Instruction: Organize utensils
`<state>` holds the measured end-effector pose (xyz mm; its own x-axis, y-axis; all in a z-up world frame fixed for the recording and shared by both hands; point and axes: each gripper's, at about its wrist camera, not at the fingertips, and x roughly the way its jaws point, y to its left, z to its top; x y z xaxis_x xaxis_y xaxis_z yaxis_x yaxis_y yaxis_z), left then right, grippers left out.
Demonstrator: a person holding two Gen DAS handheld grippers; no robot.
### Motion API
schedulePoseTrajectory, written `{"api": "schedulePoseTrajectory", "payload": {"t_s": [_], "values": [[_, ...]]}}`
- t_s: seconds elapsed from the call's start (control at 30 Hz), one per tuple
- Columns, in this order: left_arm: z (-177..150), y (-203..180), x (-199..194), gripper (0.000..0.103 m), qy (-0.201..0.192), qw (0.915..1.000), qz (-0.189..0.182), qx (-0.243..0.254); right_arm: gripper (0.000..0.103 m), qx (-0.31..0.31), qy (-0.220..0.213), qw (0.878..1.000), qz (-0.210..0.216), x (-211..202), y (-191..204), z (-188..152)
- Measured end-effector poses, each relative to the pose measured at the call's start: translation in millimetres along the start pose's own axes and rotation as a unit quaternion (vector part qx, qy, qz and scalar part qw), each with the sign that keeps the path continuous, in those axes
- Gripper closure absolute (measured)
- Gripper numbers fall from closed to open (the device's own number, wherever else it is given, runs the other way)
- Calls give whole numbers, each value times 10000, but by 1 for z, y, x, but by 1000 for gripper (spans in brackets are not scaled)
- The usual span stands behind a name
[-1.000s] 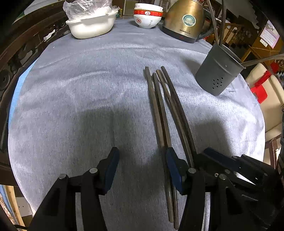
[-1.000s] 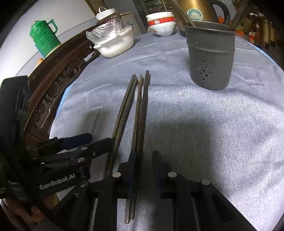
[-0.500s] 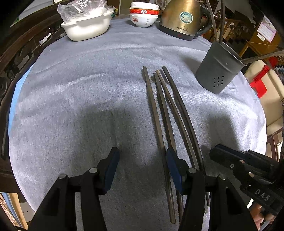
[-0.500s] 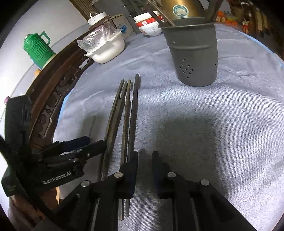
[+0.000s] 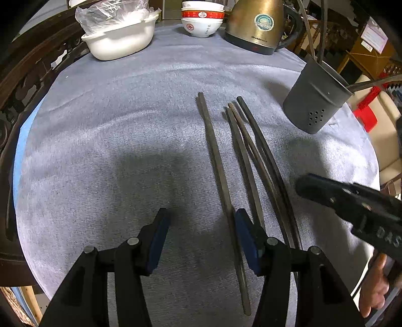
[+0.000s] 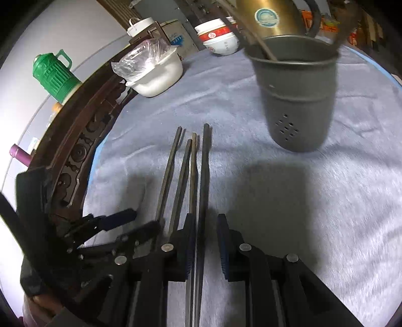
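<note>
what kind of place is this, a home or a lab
Most likely a home dining area: a round table under a grey cloth, stacked red-and-white porcelain bowls, a brass-coloured electric kettle, and a grey perforated utensil holder with dark chopsticks laid beside it.

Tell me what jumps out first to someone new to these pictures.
Four long dark chopsticks lie side by side mid-table on the grey cloth, one set slightly left of the others. Right of their far ends stands a grey perforated utensil holder, with a brass-coloured kettle behind. The right gripper straddles the rightmost chopstick, open.
</note>
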<state>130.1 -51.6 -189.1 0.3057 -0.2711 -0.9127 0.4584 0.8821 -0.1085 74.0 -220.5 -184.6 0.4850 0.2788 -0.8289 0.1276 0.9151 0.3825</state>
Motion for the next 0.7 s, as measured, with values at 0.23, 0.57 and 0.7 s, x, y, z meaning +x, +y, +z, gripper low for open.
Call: {"api": "schedulePoseTrajectory", "payload": {"t_s": [0.23,0.57,0.7], "values": [[-6,3,-4,50,-39,9998,-97,193,82,-45,242,9995,-205,26,6,12],[-10,2,-11,59,-124,9991,-189,360,87,-281,335,9978,-506,30,9,13],[-14,0,-13,61,-154,9985,-199,479,87,-295,369,9974,-548,28,7,11]]}}
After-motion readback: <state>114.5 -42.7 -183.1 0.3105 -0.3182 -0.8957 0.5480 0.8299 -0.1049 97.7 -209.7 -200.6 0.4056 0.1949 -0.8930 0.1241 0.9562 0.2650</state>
